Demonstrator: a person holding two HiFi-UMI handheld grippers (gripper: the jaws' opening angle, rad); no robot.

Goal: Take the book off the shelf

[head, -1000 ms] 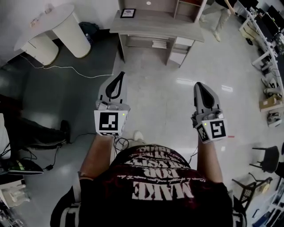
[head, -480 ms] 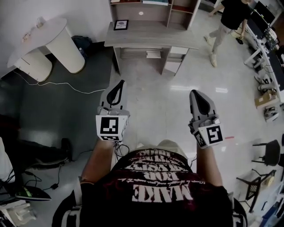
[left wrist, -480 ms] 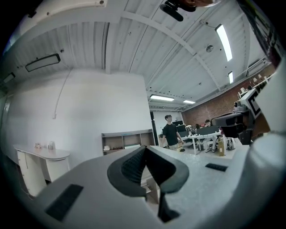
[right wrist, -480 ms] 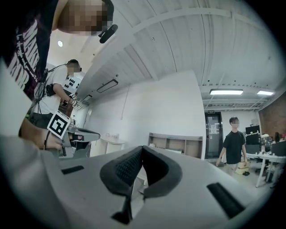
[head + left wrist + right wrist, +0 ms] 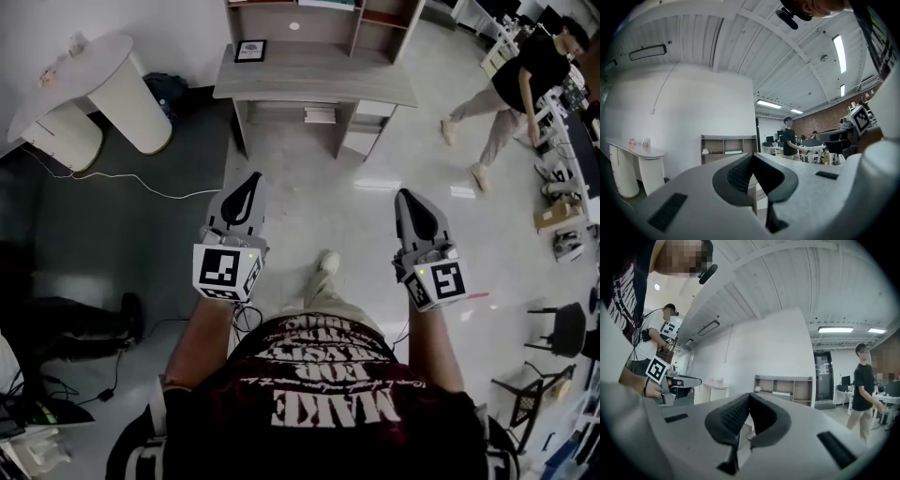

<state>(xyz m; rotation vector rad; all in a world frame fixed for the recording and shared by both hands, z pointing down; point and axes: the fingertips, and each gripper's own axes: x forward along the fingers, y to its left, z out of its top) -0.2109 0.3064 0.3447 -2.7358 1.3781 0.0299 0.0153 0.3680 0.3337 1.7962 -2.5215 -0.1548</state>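
Approach phase, nothing grasped yet. Left tool (image 5: 249, 180) is clenched shut, nothing between the jaws, as its own view confirms (image 5: 752, 157). Right tool (image 5: 411, 195) is likewise clenched and empty (image 5: 749, 397). Both are held out low in front of the person, over bare floor (image 5: 356, 216), well apart from the target.

The shelf (image 5: 361, 21) stands on the grey worktop (image 5: 319, 75) ahead. A pale flat item lies in its middle compartment (image 5: 733, 151) (image 5: 780, 393), probably the book, but it is too small to be sure. A picture frame (image 5: 250, 51) sits on the worktop's left side.

Judged risks:
- Both tools are shut. 1 must be opened before the reach, or it will just shove the book deeper into the compartment.
- The book seems to lie flat and thin, so the jaws may slide over the cover or pinch only a few pages.
- The compartment looks narrow. A tool body could clip the divider or the white item in the left compartment (image 5: 706, 151).
- The bystander (image 5: 516, 89) stands near the worktop's right end and could get in the way.
- The cable (image 5: 122, 181) on the floor at left is a trip hazard only if the path drifts that way.
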